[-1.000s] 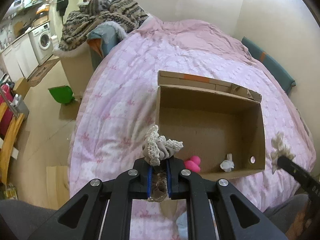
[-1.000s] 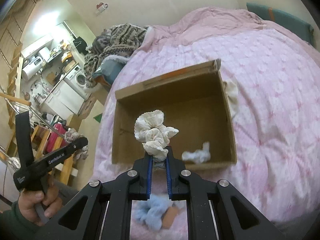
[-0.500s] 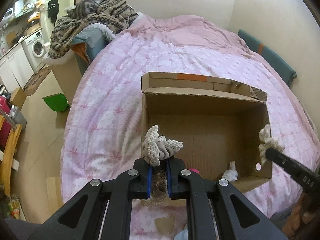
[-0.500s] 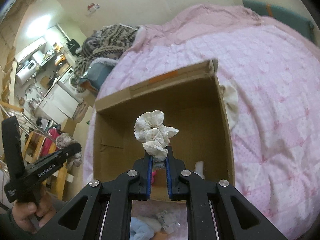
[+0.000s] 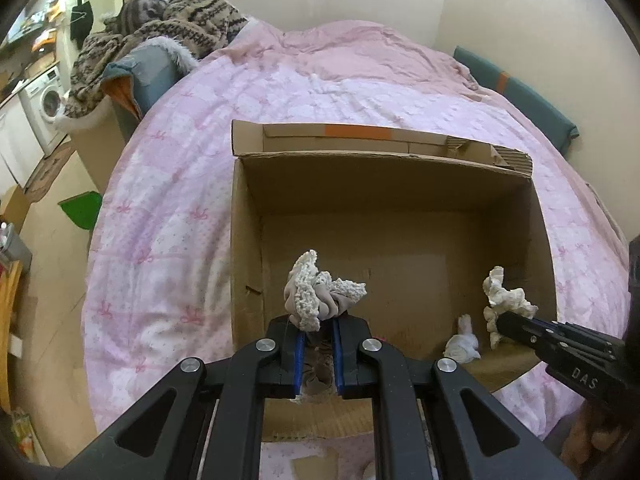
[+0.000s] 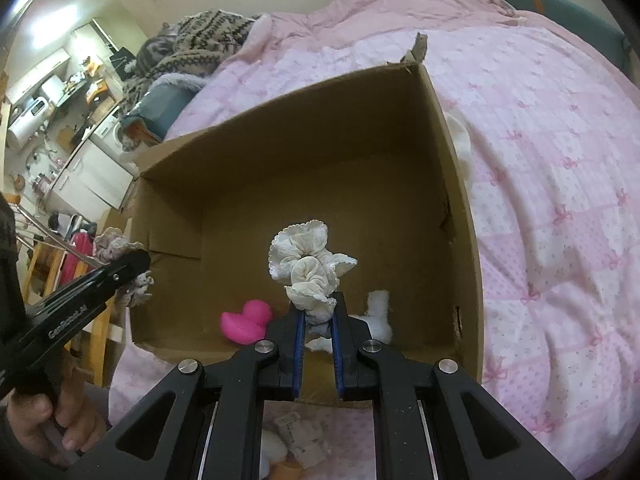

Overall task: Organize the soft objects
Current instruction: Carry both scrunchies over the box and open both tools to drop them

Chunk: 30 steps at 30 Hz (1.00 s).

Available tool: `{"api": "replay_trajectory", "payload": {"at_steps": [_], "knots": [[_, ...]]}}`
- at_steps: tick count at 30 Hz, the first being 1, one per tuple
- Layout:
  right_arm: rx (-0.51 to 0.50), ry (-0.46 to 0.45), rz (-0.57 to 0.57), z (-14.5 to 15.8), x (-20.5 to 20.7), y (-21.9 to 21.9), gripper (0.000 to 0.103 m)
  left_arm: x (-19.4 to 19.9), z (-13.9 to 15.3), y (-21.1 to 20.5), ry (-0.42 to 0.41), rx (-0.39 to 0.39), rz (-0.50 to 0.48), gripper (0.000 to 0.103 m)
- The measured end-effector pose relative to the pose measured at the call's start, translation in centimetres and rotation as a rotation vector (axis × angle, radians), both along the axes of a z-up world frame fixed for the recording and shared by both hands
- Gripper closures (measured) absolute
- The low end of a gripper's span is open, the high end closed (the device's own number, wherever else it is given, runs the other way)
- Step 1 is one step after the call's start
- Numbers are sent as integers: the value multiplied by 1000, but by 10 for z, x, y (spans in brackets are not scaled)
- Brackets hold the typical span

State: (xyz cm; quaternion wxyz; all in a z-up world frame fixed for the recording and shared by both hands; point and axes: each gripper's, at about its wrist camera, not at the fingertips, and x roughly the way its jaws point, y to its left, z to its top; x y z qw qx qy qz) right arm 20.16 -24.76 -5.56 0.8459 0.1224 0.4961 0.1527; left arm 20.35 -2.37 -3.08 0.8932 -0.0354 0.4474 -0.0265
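An open cardboard box (image 5: 384,184) (image 6: 304,140) lies on the pink bed. My left gripper (image 5: 318,332) is shut on a beige lace-trimmed scrunchie (image 5: 320,298) and holds it over the box's near left part; it also shows in the right wrist view (image 6: 120,248). My right gripper (image 6: 318,316) is shut on a white frilly scrunchie (image 6: 308,260), held over the box's near part; it also shows in the left wrist view (image 5: 502,296). Inside the box lie a pink duck toy (image 6: 248,322) and a white fluffy toy (image 5: 464,346) (image 6: 378,314).
The pink quilt (image 5: 168,216) spreads around the box. A patterned knit blanket (image 5: 160,36) is heaped at the bed's far left. A washing machine (image 5: 46,102) and a green object (image 5: 82,210) are on the floor side. Soft items (image 6: 296,438) lie below the box's near edge.
Both grippers have moved forward with their scrunchies, from before the box's near edge to over its inside. The box now fills more of both views.
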Motion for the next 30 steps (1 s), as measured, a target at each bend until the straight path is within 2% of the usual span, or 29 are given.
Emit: {"api": "replay_trajectory", "payload": {"at_steps": [8,18,25,29,30], "knots": [[-26,19,14,-7,2,7,90,2,-9,5,17,-26,14,93],[-47,56,28,-15,4,15,89,-2,-11,-1,1,21,5,91],[-47,74,29,-18,8,18,89,0,-16,-1,27,14,5,89],[-45,81,32,-21,7,17,89,0,-16,-1,23,28,8,80],[-40,84,33,-21,7,17,89,0,-16,-1,25,32,11,73]]}}
